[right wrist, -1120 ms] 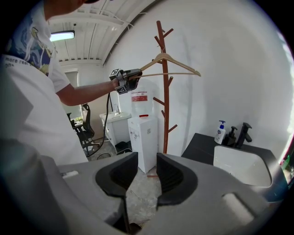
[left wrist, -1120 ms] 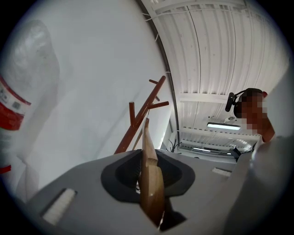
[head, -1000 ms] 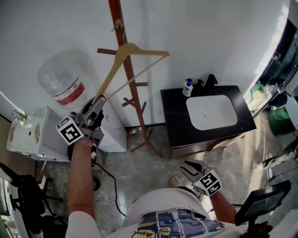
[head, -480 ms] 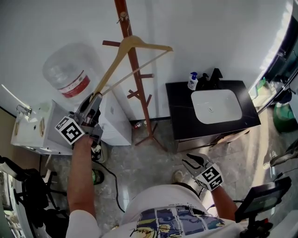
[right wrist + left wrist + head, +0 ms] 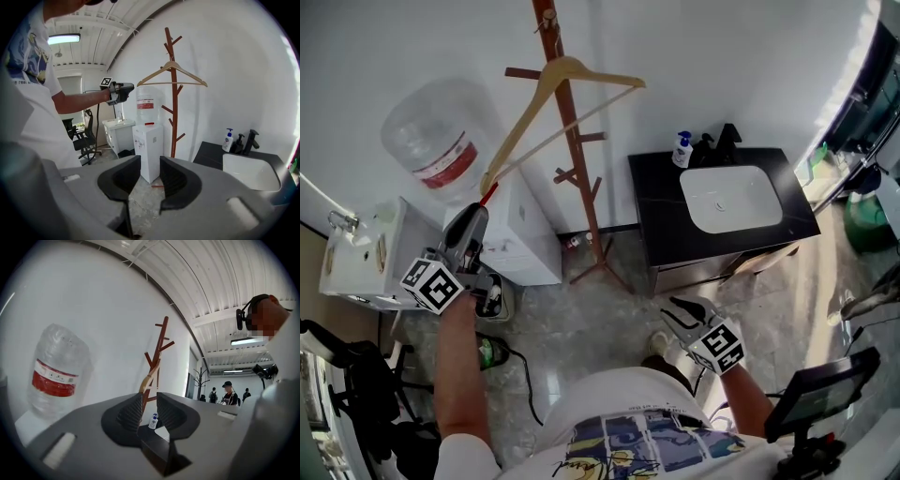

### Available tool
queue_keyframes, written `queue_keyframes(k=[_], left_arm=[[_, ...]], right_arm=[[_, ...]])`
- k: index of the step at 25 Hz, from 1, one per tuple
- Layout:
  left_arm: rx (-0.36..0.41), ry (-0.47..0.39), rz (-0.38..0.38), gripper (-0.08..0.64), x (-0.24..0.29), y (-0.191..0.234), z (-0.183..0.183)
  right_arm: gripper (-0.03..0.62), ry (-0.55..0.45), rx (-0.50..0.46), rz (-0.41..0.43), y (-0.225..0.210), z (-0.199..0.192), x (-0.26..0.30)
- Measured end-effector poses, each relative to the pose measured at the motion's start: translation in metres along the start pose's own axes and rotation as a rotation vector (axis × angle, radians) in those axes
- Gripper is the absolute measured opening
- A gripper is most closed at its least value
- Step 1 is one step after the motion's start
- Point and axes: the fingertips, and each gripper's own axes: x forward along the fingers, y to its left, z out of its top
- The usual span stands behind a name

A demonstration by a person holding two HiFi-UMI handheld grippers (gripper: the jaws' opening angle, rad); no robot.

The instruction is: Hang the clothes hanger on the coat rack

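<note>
Hanging on the coat rack [image 5: 581, 187], the clothes hanger [image 5: 521, 126] lies at one o'clock from the left hand-held gripper [image 5: 475, 212], jaws spread and empty; the right hand-held gripper [image 5: 677, 309] likewise.

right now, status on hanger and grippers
Left gripper jaws apart, empty. Right gripper jaws apart, empty. Light wooden clothes hanger hangs on reddish-brown wooden coat rack, free of both. Nothing blocking.
</note>
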Motion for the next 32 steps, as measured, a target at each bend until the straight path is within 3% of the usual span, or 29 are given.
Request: queue_keyframes(k=[4,8,17,21,25,32], left_arm=[[0.032,0.040,0.021,0.095,-0.026,-0.010,-0.015],[0.061,0.098,-0.019,0.092,-0.045,-0.037,-0.038],[0.037,0.251,-0.199,0.084,-0.077,-0.121,-0.117],[0.064,0.291,-0.261,0.077,-0.090,-0.149,-0.134],[0.044,0.313,-0.361,0.063,-0.105,-0.185,-0.144],[0.136,0.364,-0.450,0.057,-0.124,-0.213,-0.169]], right_arm=[[0.129,-0.034,-0.011,-0.011,0.013,0.009,0.002],[0.124,-0.055,-0.028,-0.020,0.030,0.022,0.002],[0.115,-0.086,-0.047,-0.048,0.068,0.053,-0.001],[0.107,-0.117,-0.068,-0.037,0.086,0.072,0.001],[0.098,-0.166,-0.069,-0.029,0.110,0.086,-0.009],[0.078,-0.173,-0.125,-0.032,0.146,0.103,-0.018]])
